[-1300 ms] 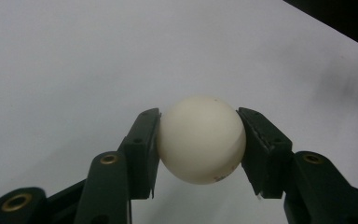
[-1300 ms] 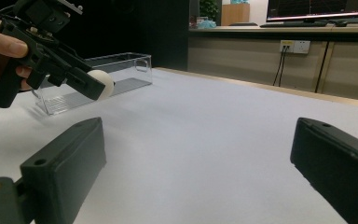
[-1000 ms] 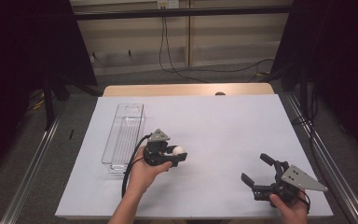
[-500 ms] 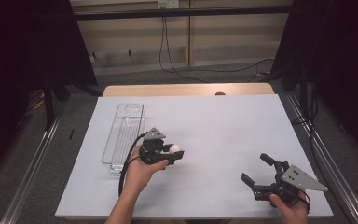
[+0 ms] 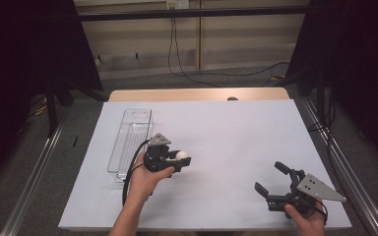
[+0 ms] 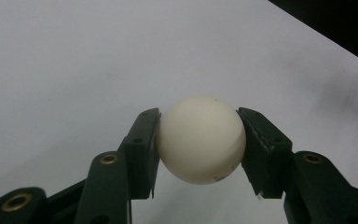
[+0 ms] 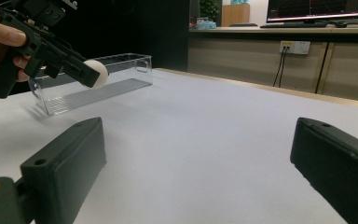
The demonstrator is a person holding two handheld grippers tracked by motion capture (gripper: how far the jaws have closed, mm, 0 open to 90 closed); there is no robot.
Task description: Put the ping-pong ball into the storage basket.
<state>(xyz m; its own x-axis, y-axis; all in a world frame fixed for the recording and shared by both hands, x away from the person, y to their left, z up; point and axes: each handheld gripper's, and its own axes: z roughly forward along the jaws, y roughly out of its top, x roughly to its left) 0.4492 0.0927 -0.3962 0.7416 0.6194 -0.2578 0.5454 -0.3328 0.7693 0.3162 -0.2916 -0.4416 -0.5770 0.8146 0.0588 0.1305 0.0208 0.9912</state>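
My left gripper (image 5: 181,158) is shut on a white ball (image 5: 181,155) and holds it above the white table sheet, just right of a clear plastic tray (image 5: 131,138). Up close, the ball (image 6: 200,139) sits squeezed between both black pads (image 6: 142,144). From the right gripper view the same ball (image 7: 96,73) hangs in front of the tray (image 7: 93,84), raised off the sheet. My right gripper (image 5: 271,183) rests low at the front right of the table, jaws wide open with nothing between them; its own midpoint (image 7: 198,154) is over bare sheet.
The white sheet (image 5: 226,137) covers a wooden table, whose far edge (image 5: 197,94) shows bare. Metal rails (image 5: 34,167) run along both sides. The tray looks empty. Cables lie on the floor beyond the table.
The left hand has carried the ball slightly up the picture, away from the table's front edge. The right gripper has stayed put.
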